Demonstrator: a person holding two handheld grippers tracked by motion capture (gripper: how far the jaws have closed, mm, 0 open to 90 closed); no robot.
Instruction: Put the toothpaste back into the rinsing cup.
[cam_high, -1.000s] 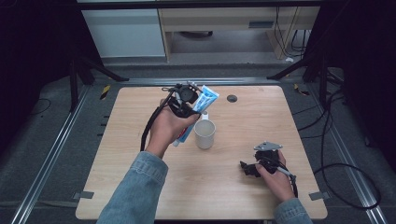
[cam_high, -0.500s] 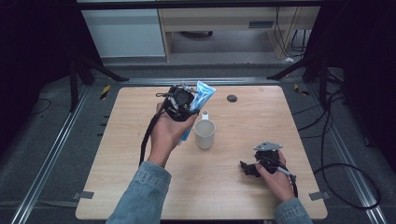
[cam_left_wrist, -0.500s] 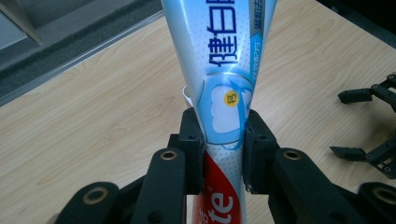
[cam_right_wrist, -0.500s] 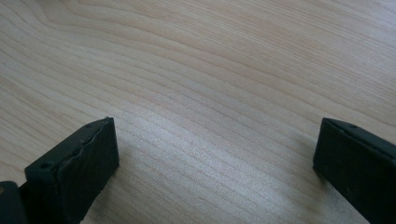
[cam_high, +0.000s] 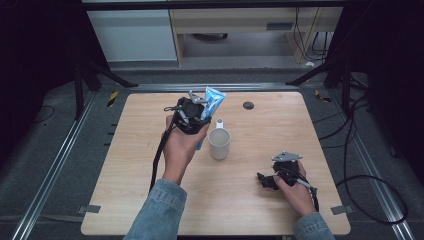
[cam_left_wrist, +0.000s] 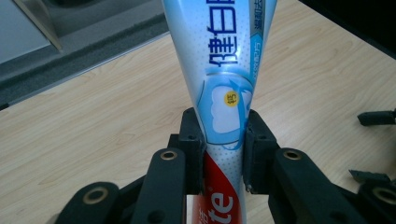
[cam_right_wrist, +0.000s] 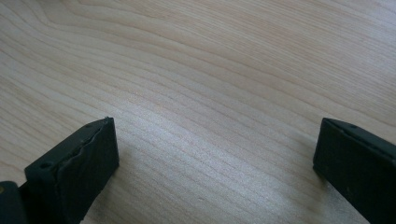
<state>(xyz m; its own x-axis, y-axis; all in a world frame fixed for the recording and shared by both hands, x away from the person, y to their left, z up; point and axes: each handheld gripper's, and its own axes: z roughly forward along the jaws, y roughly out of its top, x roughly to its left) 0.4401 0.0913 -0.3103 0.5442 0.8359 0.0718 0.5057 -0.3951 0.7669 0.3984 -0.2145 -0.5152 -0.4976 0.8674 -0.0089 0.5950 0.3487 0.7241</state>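
Now left tongs (cam_left_wrist: 223, 154) clench the toothpaste tube (cam_left_wrist: 224, 70); right tongs (cam_right_wrist: 215, 158) gape.

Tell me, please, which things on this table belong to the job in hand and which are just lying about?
In the job:
- toothpaste tube, clamped in the left gripper
- white mug, right beside the tube

Lying about:
- small dark round thing near the table's far edge
- right gripper, open and empty, resting low over the wooden table
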